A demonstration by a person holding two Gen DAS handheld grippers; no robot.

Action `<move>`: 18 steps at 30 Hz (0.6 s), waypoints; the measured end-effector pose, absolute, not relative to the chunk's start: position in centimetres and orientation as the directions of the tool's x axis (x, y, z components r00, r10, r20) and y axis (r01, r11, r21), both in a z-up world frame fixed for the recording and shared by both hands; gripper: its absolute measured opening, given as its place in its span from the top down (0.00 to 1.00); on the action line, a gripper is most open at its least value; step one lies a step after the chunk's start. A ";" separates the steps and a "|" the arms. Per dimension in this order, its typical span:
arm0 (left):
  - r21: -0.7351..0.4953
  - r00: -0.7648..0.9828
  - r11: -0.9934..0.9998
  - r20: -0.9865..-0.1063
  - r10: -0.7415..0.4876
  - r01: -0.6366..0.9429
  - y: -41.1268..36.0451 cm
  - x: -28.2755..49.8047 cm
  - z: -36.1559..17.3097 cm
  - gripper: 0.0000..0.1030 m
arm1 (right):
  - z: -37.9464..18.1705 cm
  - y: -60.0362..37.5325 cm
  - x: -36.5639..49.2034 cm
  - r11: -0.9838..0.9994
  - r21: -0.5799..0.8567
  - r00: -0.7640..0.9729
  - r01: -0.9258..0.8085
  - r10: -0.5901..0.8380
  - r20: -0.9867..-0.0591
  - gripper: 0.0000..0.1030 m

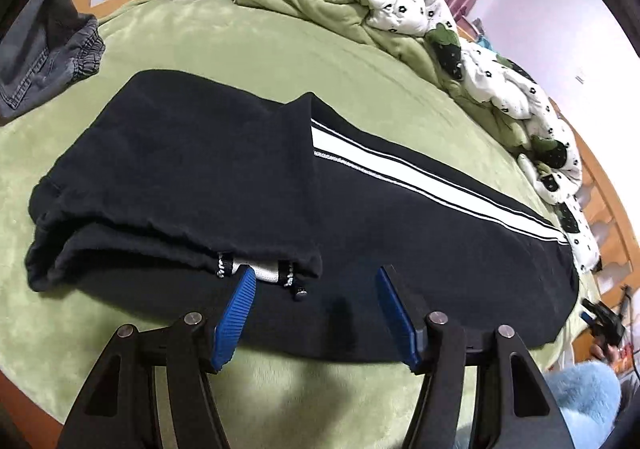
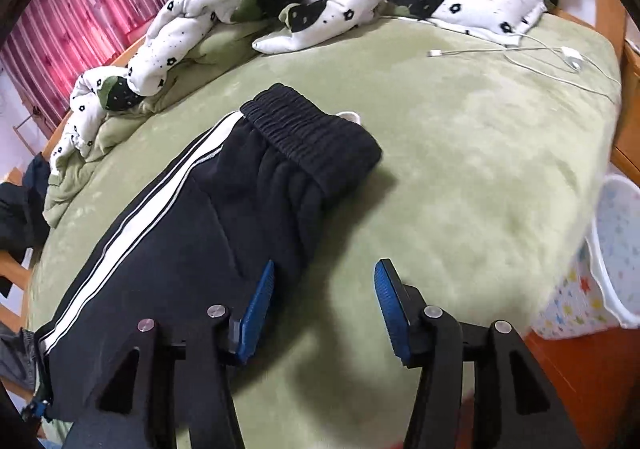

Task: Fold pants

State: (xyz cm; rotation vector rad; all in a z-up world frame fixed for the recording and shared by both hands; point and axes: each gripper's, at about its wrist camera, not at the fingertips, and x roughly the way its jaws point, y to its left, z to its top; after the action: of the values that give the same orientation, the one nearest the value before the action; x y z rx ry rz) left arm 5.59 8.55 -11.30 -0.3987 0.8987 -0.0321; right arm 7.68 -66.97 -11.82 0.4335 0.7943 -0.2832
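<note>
In the left wrist view, grey denim shorts (image 1: 48, 61) are seen at the upper left. The soft black pants with white side stripes (image 1: 224, 185) are laid across the middle on the fuzzy green blanket (image 1: 240, 49). The left gripper (image 1: 314, 277) is spread apart, empty, at the bottom middle. In the right wrist view, the right gripper (image 2: 324, 273) is spread apart too, empty.

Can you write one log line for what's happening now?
pants: partly folded on bed | left tool: open | right tool: open
</note>
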 end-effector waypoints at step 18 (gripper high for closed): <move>-0.390 0.804 0.894 -0.591 -0.060 -0.221 18.5 7.8 -4.5 0.91 | -3.8 -44.9 12.2 0.952 0.304 0.725 0.017 0.198 -0.660 0.50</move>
State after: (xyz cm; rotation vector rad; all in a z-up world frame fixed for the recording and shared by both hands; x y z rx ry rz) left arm 7.80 18.45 -4.46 -0.4643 0.6362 0.0895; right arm 12.20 -44.86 -3.77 0.3003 0.7567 0.1019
